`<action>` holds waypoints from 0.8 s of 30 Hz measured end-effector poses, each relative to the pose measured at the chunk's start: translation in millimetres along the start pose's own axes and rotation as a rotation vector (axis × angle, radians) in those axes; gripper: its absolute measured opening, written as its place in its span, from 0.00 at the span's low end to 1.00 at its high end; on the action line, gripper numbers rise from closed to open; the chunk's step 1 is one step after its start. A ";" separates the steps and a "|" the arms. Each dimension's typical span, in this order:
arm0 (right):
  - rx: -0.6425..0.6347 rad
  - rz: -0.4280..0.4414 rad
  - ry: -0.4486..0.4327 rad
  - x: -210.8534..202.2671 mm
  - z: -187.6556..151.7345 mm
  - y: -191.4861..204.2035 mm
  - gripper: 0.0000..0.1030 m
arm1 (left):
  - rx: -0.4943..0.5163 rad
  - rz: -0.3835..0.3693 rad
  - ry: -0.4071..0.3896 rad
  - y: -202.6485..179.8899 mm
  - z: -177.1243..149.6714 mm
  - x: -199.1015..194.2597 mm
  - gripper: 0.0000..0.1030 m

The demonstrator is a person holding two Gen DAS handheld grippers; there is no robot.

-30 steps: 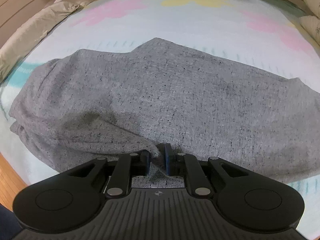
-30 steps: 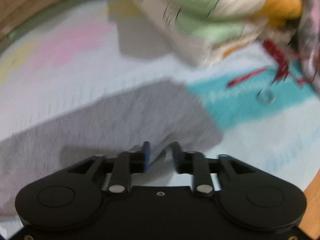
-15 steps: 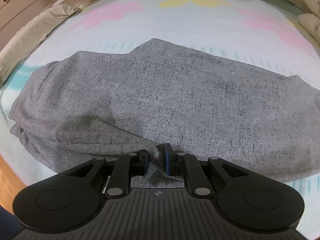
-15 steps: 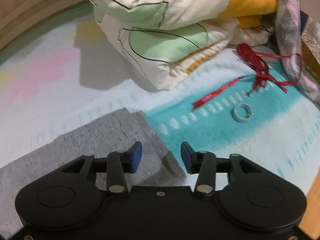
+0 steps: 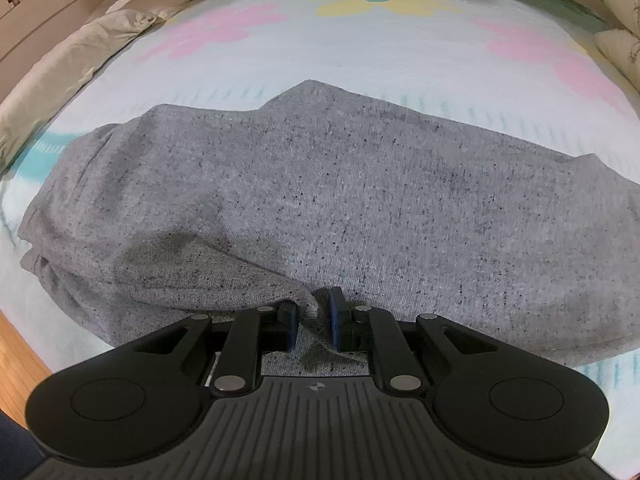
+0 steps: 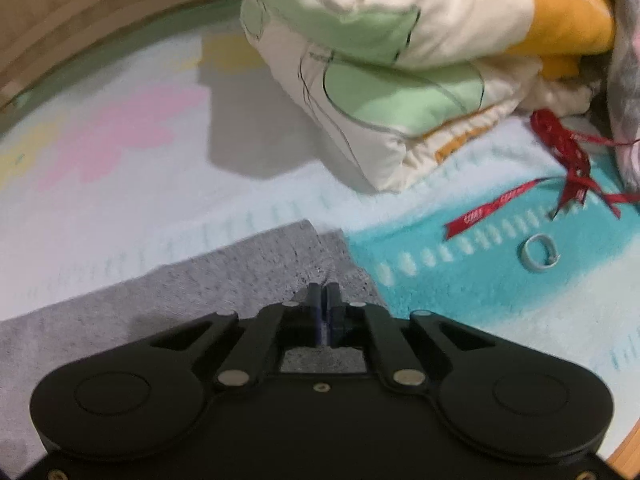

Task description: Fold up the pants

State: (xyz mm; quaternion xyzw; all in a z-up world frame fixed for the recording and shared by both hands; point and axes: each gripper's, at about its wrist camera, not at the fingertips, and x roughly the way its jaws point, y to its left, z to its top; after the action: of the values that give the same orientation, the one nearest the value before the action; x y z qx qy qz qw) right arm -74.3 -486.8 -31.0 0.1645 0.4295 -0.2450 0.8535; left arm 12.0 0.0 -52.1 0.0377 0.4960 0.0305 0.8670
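Left gripper (image 5: pixel 313 322) is clamped on a bunched fold of the grey pants (image 5: pixel 340 208) at their near edge; the cloth ridge rises straight into the pads, so that grip looks solid. The pants lie spread across the flowered bedspread (image 5: pixel 360 52), the bulk of them flat, one end rumpled at the left of the left view. Right gripper (image 6: pixel 324 306) is clenched, jaws nearly touching, sitting over the far corner of the pants (image 6: pixel 256 272) right by the teal stripe. Frame is blurred there, so I can't tell whether any cloth is actually pinched between the pads or they closed on nothing. That's the main risk: if the right side only caught a thin top layer or missed, lifting both ends will drag the pants by the left grip alone and the fold goes crooked or the corner drops. Second risk: the left grip holds a gathered wad, not a clean edge, so layers may slip unevenly and leave a wrinkle baked into the fold. Third: red ribbon (image 6: pixel 520 200) and a small ring (image 6: pixel 538 254) lie on the bedspread near the right corner, with a folded quilt (image 6: pixel 400 80) behind; a wide sweep of that corner could snag the ribbon or bump the quilt. I'd check the right pinch before lifting.
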 end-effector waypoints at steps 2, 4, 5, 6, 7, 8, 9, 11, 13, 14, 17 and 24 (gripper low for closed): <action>0.020 -0.030 -0.009 -10.9 0.7 -5.6 0.07 | -0.002 -0.004 -0.001 1.0 -0.4 -0.7 0.13; 0.045 -0.030 0.004 -13.4 0.6 -12.3 0.07 | -0.001 -0.003 0.003 1.1 -0.7 0.0 0.14; 0.050 -0.040 0.023 -10.8 0.2 -14.2 0.07 | -0.001 -0.002 0.004 1.0 -0.7 0.2 0.14; 0.052 -0.059 0.047 -6.9 -0.2 -14.9 0.07 | 0.000 -0.002 0.004 0.9 -0.6 0.1 0.14; 0.051 -0.078 0.076 -1.5 -1.5 -14.5 0.07 | 0.002 -0.001 0.005 0.4 -0.4 0.0 0.14; 0.047 -0.087 0.105 5.0 -3.2 -13.3 0.07 | 0.004 -0.001 0.006 0.2 -0.3 0.2 0.14; 0.038 -0.091 0.120 9.4 -5.1 -12.5 0.09 | 0.005 -0.001 0.008 -0.1 -0.1 0.4 0.14; 0.009 -0.117 0.105 10.7 -6.0 -7.7 0.14 | 0.007 -0.001 0.011 -0.2 0.6 0.6 0.14; -0.011 -0.155 0.054 1.1 -3.1 -2.3 0.27 | 0.004 -0.004 0.018 0.8 1.6 -0.1 0.15; -0.016 -0.160 0.019 -6.1 -0.8 0.8 0.41 | 0.003 -0.006 0.021 1.5 1.8 -1.2 0.15; -0.019 -0.140 -0.065 -28.7 7.2 12.2 0.45 | 0.000 -0.014 0.026 3.7 2.3 -6.7 0.16; -0.121 0.104 -0.142 -63.9 13.2 81.1 0.45 | 0.009 -0.071 0.065 15.3 1.3 -21.1 0.17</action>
State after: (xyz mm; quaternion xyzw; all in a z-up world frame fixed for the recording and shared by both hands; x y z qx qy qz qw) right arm -53.0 -408.6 34.4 0.1172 0.3728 -0.1850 0.9017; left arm 2.3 13.4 -31.9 0.0231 0.5252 -0.0013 0.8507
